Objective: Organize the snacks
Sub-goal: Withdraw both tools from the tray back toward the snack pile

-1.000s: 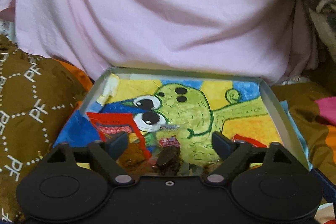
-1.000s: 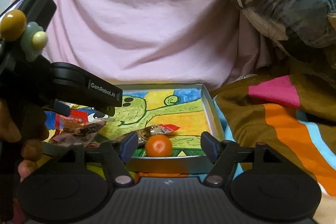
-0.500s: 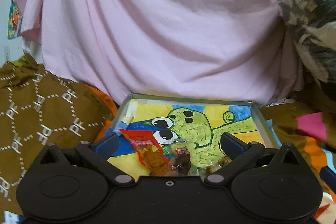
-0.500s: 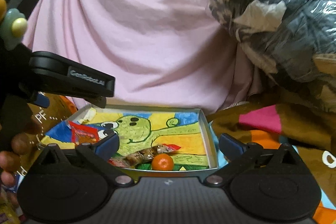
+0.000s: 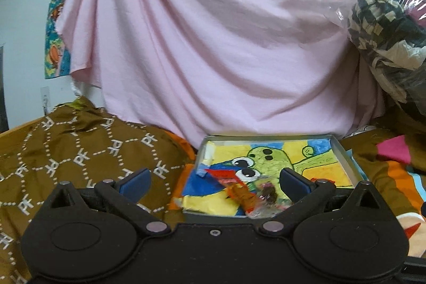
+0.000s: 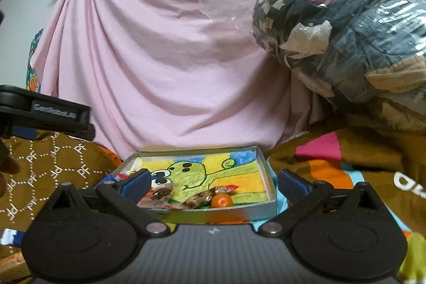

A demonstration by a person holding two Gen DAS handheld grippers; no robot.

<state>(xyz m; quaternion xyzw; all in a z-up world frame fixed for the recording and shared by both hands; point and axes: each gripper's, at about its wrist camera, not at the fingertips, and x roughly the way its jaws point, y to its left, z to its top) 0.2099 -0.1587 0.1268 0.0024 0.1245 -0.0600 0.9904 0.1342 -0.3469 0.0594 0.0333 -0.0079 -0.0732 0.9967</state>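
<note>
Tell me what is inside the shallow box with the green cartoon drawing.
Inside the box: a small orange fruit, clear-wrapped brown snacks beside it, and a red packet toward the left. The right tool's left finger hides part of the left corner.

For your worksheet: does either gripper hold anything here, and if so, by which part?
Nothing is held. The left gripper and right gripper are both open and empty; the snacks lie in the tray.

Matt grey metal tray, glossy crinkled snack wrappers, soft pink cloth drape.
</note>
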